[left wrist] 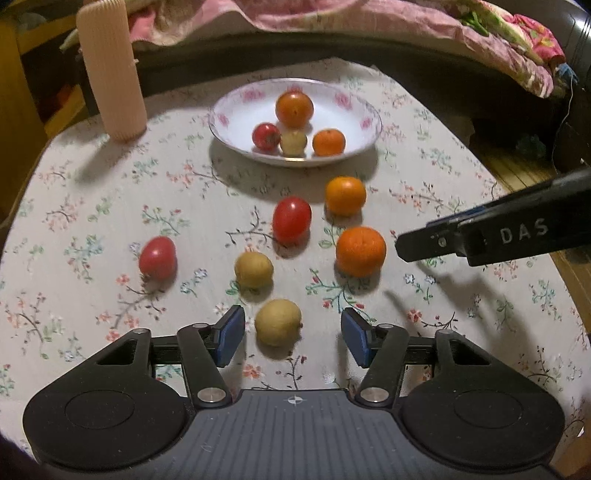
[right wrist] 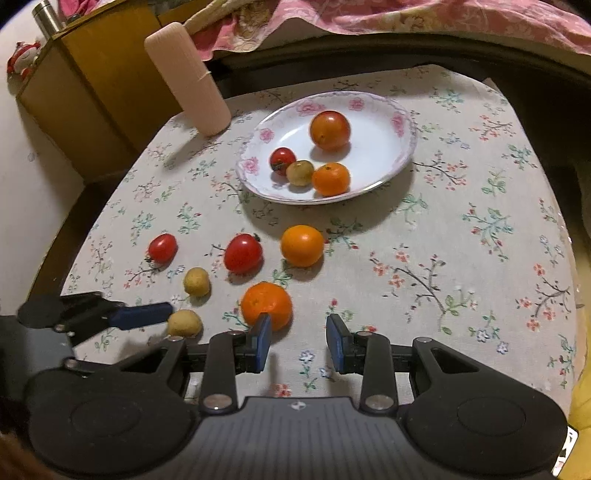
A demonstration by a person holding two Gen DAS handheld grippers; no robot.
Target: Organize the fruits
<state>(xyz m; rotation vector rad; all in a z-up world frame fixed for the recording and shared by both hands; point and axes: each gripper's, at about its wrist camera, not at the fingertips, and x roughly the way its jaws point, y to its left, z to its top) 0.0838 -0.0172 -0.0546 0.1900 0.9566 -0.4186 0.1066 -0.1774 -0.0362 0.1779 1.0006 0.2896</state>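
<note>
My left gripper (left wrist: pixel 291 332) is open low over the floral cloth, with a yellow-brown fruit (left wrist: pixel 277 322) between its blue pads, untouched. Ahead lie another yellow-brown fruit (left wrist: pixel 253 269), two red tomatoes (left wrist: pixel 157 257) (left wrist: pixel 291 220) and two oranges (left wrist: pixel 345 195) (left wrist: pixel 361 251). The white flowered plate (left wrist: pixel 243 110) holds a large orange-red tomato, a small red tomato, a yellow-brown fruit and an orange. My right gripper (right wrist: pixel 300 339) is open and empty; the near orange (right wrist: pixel 266 304) sits just beyond its left pad (right wrist: pixel 264 338). The left gripper's one visible pad (right wrist: pixel 144 316) lies beside the yellow-brown fruit (right wrist: pixel 184 323).
A tall ribbed beige cylinder (left wrist: pixel 110 70) stands at the back left of the table. A wooden cabinet (right wrist: pixel 92 92) is to the left, pink bedding (left wrist: pixel 369 22) behind. The table edge curves off on the right, where the cloth (right wrist: pixel 461 240) carries no fruit.
</note>
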